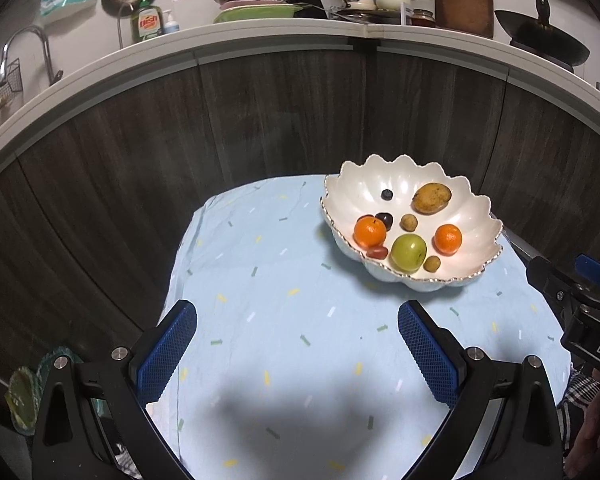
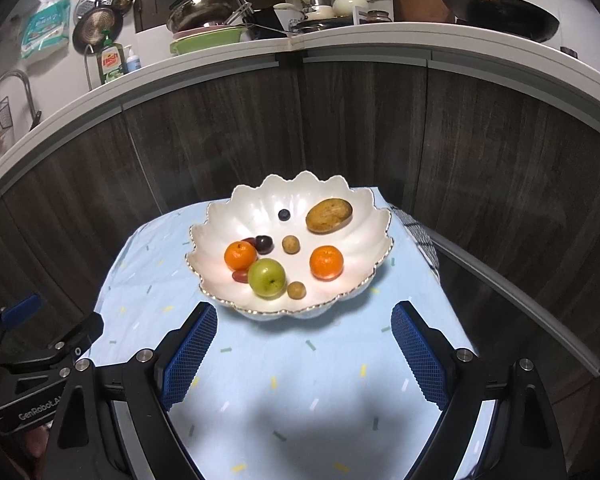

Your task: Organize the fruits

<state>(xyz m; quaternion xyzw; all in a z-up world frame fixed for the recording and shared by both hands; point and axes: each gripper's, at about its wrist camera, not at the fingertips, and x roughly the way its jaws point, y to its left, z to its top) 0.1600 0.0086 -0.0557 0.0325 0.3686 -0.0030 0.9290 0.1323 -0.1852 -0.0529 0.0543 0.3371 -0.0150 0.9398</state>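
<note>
Right wrist view is giving the clearest look at the fruit: everything is sitting inside the white scalloped bowl [image 2: 364, 208], which is resting toward the far end of the pale blue tablecloth [image 2: 300, 380]. A green apple [image 2: 266, 279] is lying near the bowl's front rim, touching a small red fruit [image 2: 240, 276] and the left orange [image 2: 240, 255]; the right orange [image 2: 326, 262] is sitting apart on the other side. A brown oval fruit [image 2: 329, 215] is lying toward the back, a blueberry [image 2: 284, 214] is sitting alone beside it, a dark plum [image 2: 263, 243] is nestling behind the left orange, and two small tan fruits [image 2: 290, 244] are lying loose (one mid-bowl, one at the front). The right gripper [image 2: 304, 356] is hovering just short of the bowl with its blue pads spread wide and nothing between them. The left gripper [image 1: 298, 354] is likewise standing wide and empty, over bare cloth to the bowl's left. No fruit is lying on the cloth, so the gathering is looking done, I'd judge; unless some sorting by kind is still wanted, little seems left. Behind, the dark cabinet fronts and a cluttered counter [image 2: 340, 46] are framing it all.
</note>
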